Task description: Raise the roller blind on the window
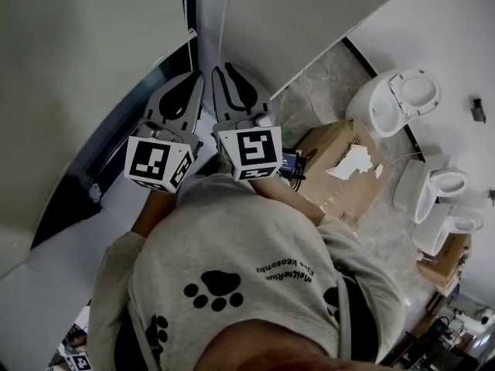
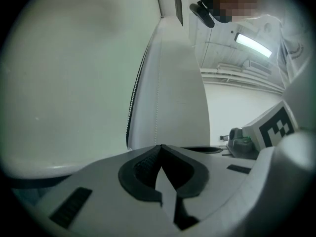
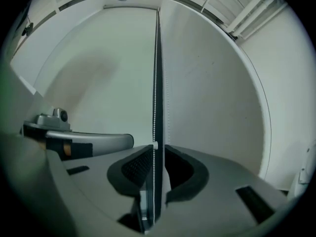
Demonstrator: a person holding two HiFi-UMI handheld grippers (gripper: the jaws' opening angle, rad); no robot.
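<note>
The pale roller blind (image 1: 85, 68) hangs over the window ahead of me, with a dark gap at its right edge. Its bead chain (image 1: 184, 6) drops beside that gap. Both grippers point level at the window, side by side. My left gripper (image 1: 196, 76) is shut; in the left gripper view a white strand of the chain (image 2: 157, 107) runs straight down into its closed tips (image 2: 160, 147). A second strand (image 2: 133, 102) hangs free to its left. My right gripper (image 3: 159, 149) is open, and the chain (image 3: 156, 83) passes between its pads (image 3: 140, 164) untouched.
Behind me to the right on the marbled floor lie a torn cardboard box (image 1: 340, 168) and several white toilets (image 1: 398, 99). A white sill (image 1: 46, 284) runs under the window. The right gripper's marker cube (image 2: 271, 127) shows beside the left one.
</note>
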